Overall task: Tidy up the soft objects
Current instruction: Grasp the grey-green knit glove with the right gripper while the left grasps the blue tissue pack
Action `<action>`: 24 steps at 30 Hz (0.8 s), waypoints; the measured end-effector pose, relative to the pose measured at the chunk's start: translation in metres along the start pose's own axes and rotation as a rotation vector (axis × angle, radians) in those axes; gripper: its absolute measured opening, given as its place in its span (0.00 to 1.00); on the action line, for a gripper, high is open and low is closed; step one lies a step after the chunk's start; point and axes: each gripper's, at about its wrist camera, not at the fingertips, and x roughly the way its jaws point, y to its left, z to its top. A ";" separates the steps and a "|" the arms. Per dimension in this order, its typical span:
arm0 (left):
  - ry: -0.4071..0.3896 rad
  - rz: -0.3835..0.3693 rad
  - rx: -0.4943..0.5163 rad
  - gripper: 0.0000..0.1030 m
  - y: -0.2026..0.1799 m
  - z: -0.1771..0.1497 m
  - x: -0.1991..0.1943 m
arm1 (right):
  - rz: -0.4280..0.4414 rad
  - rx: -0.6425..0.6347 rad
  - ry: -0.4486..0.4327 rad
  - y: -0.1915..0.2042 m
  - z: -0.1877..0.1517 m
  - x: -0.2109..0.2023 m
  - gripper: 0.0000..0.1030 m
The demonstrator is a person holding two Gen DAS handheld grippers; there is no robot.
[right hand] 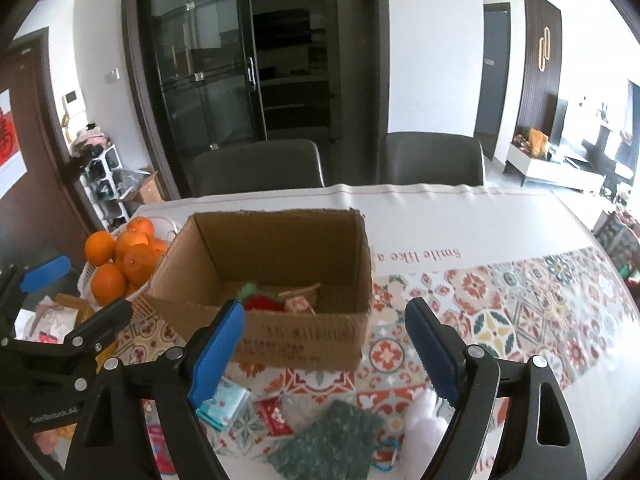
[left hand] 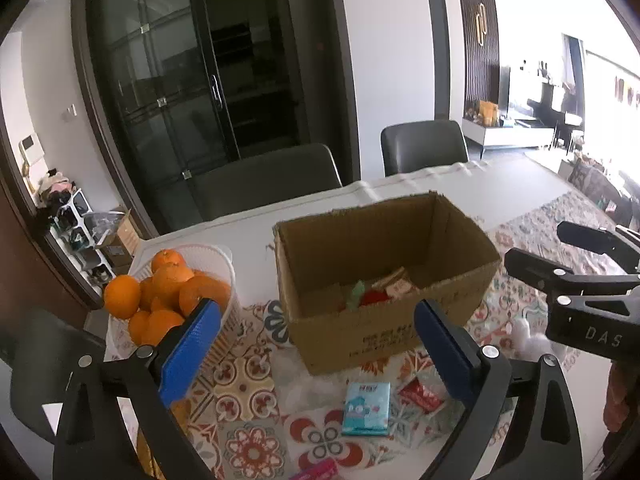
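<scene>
Cardboard box (right hand: 280,320) walls hide most of the soft items (right hand: 276,300) inside.

Clearly a home, at its dining table (right hand: 480,216) under a patterned cloth (right hand: 520,304). Grey dining chairs (right hand: 260,164) pushed in, glass sliding doors (right hand: 208,72) behind, oranges (left hand: 160,296) in a basket, living room (left hand: 560,112) beyond.

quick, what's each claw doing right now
left claw: open, holding nothing
right claw: open, holding nothing
</scene>
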 end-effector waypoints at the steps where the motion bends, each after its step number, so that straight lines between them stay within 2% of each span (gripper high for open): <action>1: 0.003 0.004 0.003 0.98 0.000 -0.002 -0.001 | -0.002 0.003 0.006 -0.001 -0.003 0.000 0.81; 11: 0.059 0.020 0.037 0.98 -0.008 -0.028 -0.005 | 0.003 0.084 0.094 -0.007 -0.036 0.005 0.81; 24: 0.163 0.003 0.089 0.98 -0.023 -0.057 0.020 | 0.028 0.179 0.242 -0.019 -0.079 0.036 0.81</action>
